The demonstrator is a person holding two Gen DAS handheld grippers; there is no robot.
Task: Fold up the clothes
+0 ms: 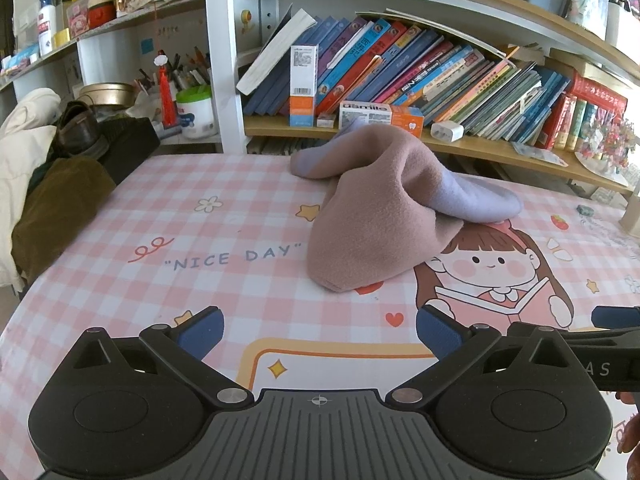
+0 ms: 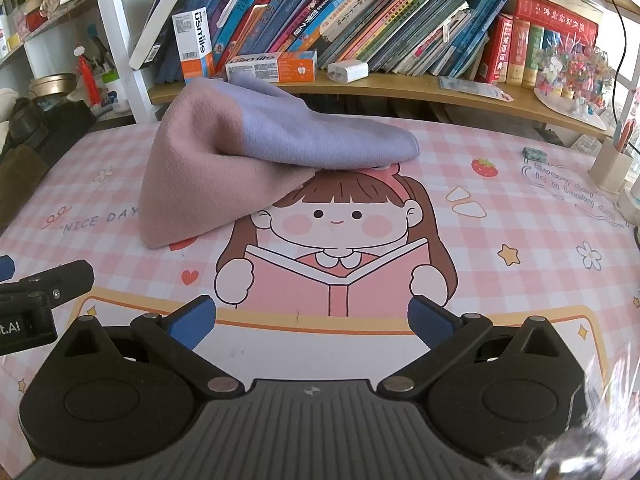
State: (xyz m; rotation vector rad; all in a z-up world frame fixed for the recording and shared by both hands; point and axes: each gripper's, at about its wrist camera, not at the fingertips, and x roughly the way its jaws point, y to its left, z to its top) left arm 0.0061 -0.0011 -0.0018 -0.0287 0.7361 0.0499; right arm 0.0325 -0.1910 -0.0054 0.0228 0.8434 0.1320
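Both yours spread, empty: left gripper (image 1: 320, 334), right gripper (image 2: 311, 322). Crumpled pink-and-lilac fleece cloth (image 2: 224, 152) heaped mid pink checked cartoon mat (image 1: 160, 216), well ahead. Pinch nearest pink corner low, then lilac edge; spread flat before folding.

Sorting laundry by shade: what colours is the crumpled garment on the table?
Dusty pink and lavender garment, clearest in the right wrist view.

Left gripper (image 1: 320, 330): jaws spread wide, blue pads facing each other, nothing between them; held low and level above the tabletop. Right gripper (image 2: 311, 320): jaws likewise spread wide and empty, at similar height. The two units sit side by side, close together, each showing at the edge of the other's view. Both point forward.
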